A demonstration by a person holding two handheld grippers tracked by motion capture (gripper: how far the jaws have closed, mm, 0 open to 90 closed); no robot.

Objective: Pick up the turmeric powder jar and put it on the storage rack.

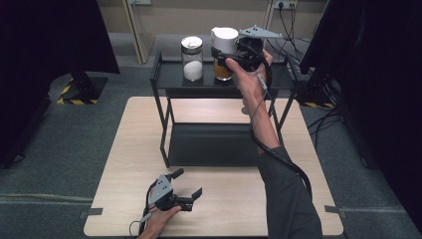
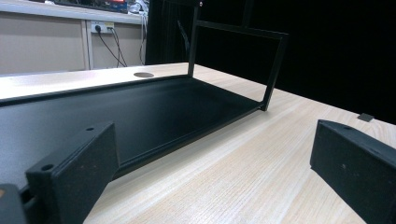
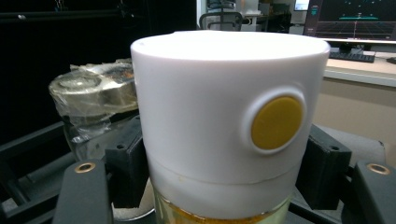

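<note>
Your right claw (image 1: pixel 225 56) is clenched on the white cap of the jar (image 1: pixel 223 49) with orange contents, which stands on the top shelf of the black rack (image 1: pixel 169 74); in the right gripper view the two black jaws press the cap's sides, and a round yellow button (image 3: pixel 277 122) on the cap faces the camera. Just beside that jar on the same shelf stands a second jar (image 1: pixel 192 58) holding white powder, with a shiny lid; the two are near each other but apart. Your right hand (image 1: pixel 247 74) and sleeve reach up from the bottom of the high view across the rack's lower shelf (image 1: pixel 214 144). Your left claw (image 1: pixel 191 183) is released, jaws wide apart with nothing between them, held low over the near edge of the tabletop (image 1: pixel 234 209), well apart from the jars. In the left gripper view its jaws frame bare wood and the lower shelf, whose black tray lies flat on the tabletop with a thin upright frame at its far corner. Your left hand (image 1: pixel 159 219) comes in at the bottom edge
</note>
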